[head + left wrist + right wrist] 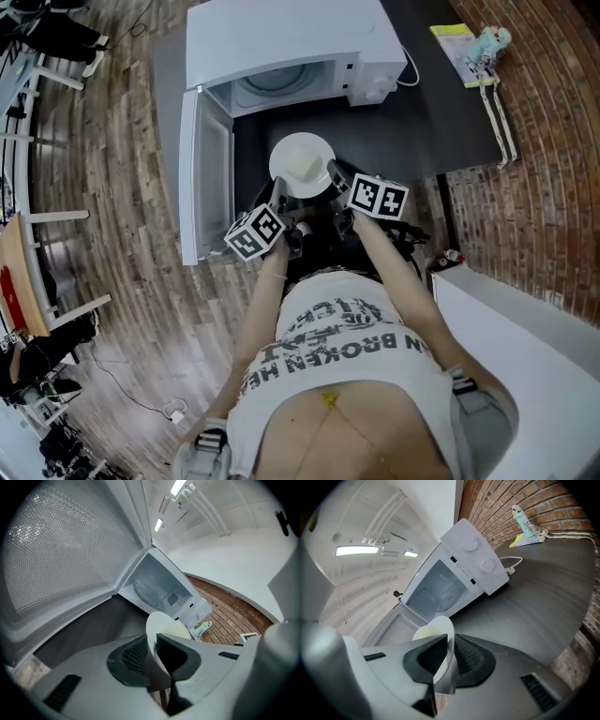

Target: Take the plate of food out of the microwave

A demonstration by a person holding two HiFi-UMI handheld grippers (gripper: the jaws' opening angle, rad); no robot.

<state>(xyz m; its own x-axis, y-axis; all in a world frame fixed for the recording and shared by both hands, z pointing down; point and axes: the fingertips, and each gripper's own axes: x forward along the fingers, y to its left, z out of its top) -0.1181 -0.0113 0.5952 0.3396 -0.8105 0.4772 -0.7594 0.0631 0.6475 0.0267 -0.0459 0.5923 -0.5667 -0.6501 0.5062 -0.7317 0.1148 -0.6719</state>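
Wood floor (122, 141) spreads wide on your left and a brick wall (544, 141) runs along your right. Between them stands the dark table (441, 103). At its far side sits the white microwave (281, 37). Its door (208, 178) swings fully open to your left, and the mesh window fills much of the left gripper view. Inside the cavity you can see the glass turntable (277, 80).

The white plate (281, 155) is outside the microwave, just in front of the opening, over the near part of the table. You hold it from both sides. Your left gripper (151, 644) clamps the plate's near-left rim, with the rim pinched edge-on between its dark ridged pads at a narrow gap. Your right gripper (449, 644) does the same on the near-right rim, its jaws narrowed onto the thin edge. Both grippers' marker cubes sit close together just below the plate in the head view. I cannot tell whether the plate's underside touches the table.

Pale yellow food (307, 167) lies on the plate toward its middle.

At the table's far right corner lie a yellow booklet (457, 52) and a teal item (489, 42), touching each other. A thin white cable (408, 80) loops beside the microwave's right end.
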